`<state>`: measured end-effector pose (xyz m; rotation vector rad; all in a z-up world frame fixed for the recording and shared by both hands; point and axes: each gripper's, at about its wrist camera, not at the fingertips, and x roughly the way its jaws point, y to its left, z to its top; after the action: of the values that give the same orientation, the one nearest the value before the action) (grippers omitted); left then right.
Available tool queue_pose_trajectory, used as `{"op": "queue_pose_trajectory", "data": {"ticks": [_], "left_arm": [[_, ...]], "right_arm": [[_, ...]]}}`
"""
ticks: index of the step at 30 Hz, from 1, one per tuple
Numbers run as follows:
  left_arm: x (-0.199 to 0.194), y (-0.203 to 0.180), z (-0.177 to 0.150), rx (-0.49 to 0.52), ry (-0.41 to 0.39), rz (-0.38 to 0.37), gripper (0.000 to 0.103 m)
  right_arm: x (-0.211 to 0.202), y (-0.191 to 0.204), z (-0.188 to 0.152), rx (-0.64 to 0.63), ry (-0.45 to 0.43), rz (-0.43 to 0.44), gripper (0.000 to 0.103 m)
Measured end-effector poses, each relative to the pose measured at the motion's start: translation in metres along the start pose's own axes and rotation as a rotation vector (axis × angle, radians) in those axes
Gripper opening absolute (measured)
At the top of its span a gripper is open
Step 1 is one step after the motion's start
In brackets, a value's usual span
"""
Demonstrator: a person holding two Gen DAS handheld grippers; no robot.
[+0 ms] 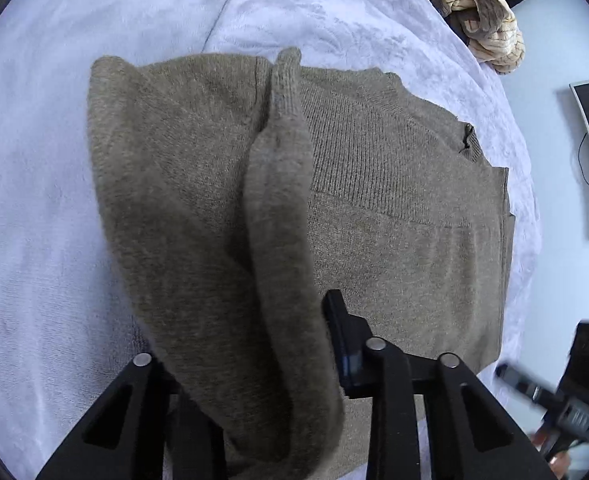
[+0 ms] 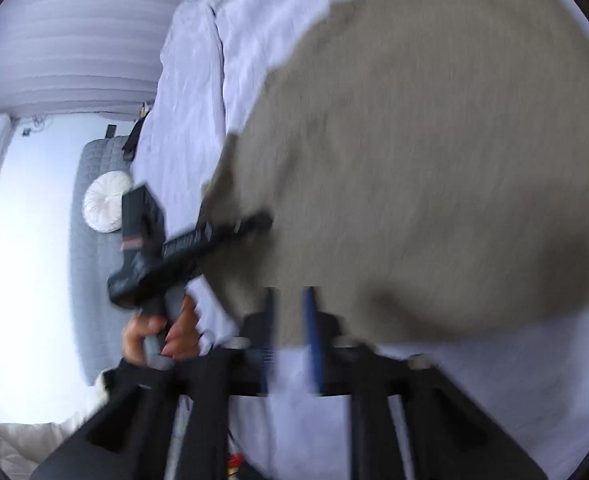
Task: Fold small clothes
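Olive-brown knit sweater [image 1: 394, 208] half folded on the bed, one sleeve in the left gripper [image 1: 294, 340].

It's a fuzzy ribbed knit lying flat on a pale lavender fleece blanket [image 1: 54, 220], with one long sleeve [image 1: 278, 184] pulled up over the body. A striped cream garment [image 1: 482, 20] is bunched at the far edge, and there's a white round cushion [image 2: 106, 202] on the floor side. Left jaws are clamped on that sleeve. The right gripper [image 2: 290, 320] hovers just over the sweater's near edge, jaws parted with nothing between them, pretty blurry though.
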<state>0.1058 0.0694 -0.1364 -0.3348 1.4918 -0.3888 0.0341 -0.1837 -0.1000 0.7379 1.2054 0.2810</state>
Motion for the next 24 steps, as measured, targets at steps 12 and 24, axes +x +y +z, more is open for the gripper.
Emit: {"op": "queue_pose_trajectory", "data": {"ticks": [12,24], "left_arm": [[-0.026,-0.023,-0.008,-0.014,-0.082,0.007,0.025],[-0.042,-0.196,-0.012,0.237,-0.127,-0.055,0.025]], "right_arm": [[0.068,-0.046,0.025,-0.112,0.080,-0.218,0.000],[-0.004,-0.083,0.035,-0.003,0.015,0.116,0.008]]}}
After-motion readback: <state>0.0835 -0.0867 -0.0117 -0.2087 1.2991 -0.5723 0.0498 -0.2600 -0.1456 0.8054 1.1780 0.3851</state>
